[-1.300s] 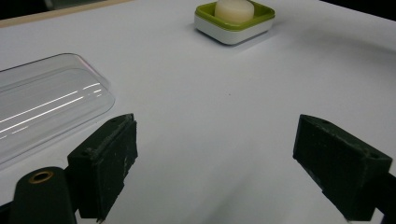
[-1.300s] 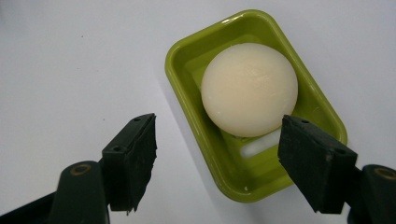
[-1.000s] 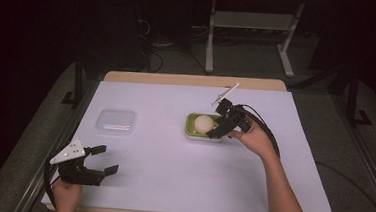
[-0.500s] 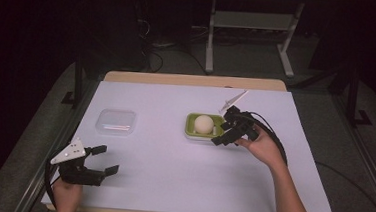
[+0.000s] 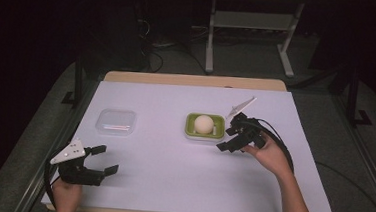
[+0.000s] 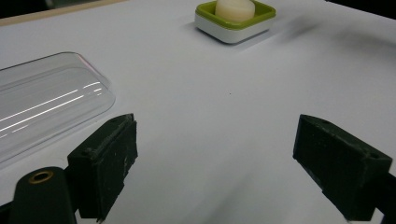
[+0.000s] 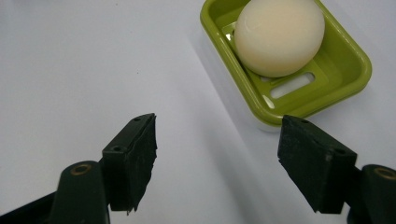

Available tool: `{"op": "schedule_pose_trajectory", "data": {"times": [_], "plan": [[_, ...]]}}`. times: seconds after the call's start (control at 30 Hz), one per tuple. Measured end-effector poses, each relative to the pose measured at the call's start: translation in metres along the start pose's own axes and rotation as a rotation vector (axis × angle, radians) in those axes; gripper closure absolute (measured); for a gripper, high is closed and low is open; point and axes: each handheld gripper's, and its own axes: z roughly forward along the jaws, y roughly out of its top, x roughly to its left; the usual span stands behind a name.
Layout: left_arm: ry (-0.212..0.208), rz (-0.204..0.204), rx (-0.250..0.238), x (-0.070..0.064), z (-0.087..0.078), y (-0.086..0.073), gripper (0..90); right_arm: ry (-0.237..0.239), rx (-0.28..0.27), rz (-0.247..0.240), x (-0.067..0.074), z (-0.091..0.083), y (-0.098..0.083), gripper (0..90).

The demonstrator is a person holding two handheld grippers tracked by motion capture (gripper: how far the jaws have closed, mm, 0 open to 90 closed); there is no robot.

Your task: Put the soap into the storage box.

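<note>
Withdrawing from the green dish (image 5: 190, 129), the right gripper (image 5: 230, 137) is now hovering just beside its right edge, jaws apart and empty. The soap (image 5: 204, 123) is resting inside; the left gripper (image 5: 103, 158) is idling, well apart, also spread.

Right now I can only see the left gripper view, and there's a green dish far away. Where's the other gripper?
Observer: In the high view the right gripper is close beside the green dish, on the dish's right.
Operator: Is it grabbing the white ball thing?
Observer: No. In the right gripper view its jaws are open with nothing between them, and the round soap lies in the dish beyond them.
Operator: Does the dish have holes in it?
Observer: Yes, the right gripper view shows slots in the dish floor, next to the soap.
</note>
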Motion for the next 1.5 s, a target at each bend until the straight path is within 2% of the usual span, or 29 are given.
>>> {"op": "schedule_pose_trajectory", "data": {"times": [0.33, 0.83, 1.5], "plan": [[-0.001, 0.000, 0.001, -0.001, 0.001, 0.000, 13.1, 0.009, -0.025, 0.019, 0.009, -0.004, -0.017, 27.4], [0.003, 0.004, 0.005, -0.001, 0.001, 0.000, 13.1, -0.004, -0.031, 0.026, 0.021, -0.010, -0.040, 27.0], [0.004, 0.002, 0.006, -0.001, 0.001, 0.000, 13.1, -0.011, -0.039, 0.061, 0.032, -0.016, -0.071, 25.7]]}}
